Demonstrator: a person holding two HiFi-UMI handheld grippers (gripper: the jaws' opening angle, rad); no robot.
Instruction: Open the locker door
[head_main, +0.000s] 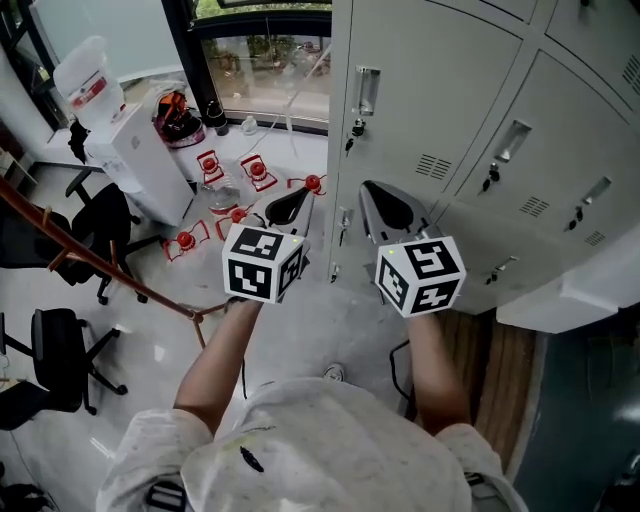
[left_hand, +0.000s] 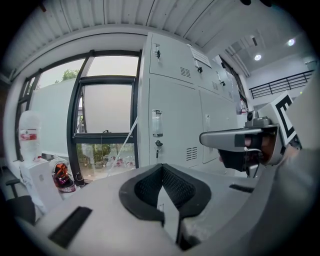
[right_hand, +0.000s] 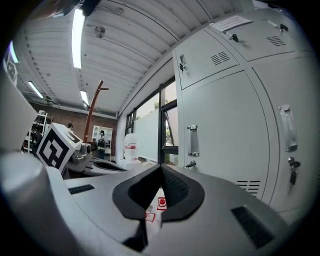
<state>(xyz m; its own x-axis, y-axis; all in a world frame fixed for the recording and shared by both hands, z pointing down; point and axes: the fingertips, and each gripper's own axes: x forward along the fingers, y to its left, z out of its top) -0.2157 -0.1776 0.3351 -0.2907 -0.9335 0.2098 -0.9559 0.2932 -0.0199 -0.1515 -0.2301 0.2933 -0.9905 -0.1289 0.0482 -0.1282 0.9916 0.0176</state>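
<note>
left gripper (left_hand: 161, 176): jaws shut tip to tip, nothing between them, no contact with anything.
right gripper (right_hand: 161, 170): jaws shut as well, empty.
door (right_hand: 225, 150): closed, ahead and to the right of my right fingertips, apart from them.
handle (right_hand: 192, 141): upright bar at the door's left edge, above and beyond the right tips.
lock (right_hand: 190, 164): just under the handle; can't tell if it's locked.
step: approach, I judge; nothing is gripped yet.
how: I open the right jaws first, raise the tips level with the bar, put one finger on each side, close, then pull along the hinge arc.
risk: shut tips would only bump the door, or the tips could snag the lock. I hold the left gripper back from the swing.
</note>
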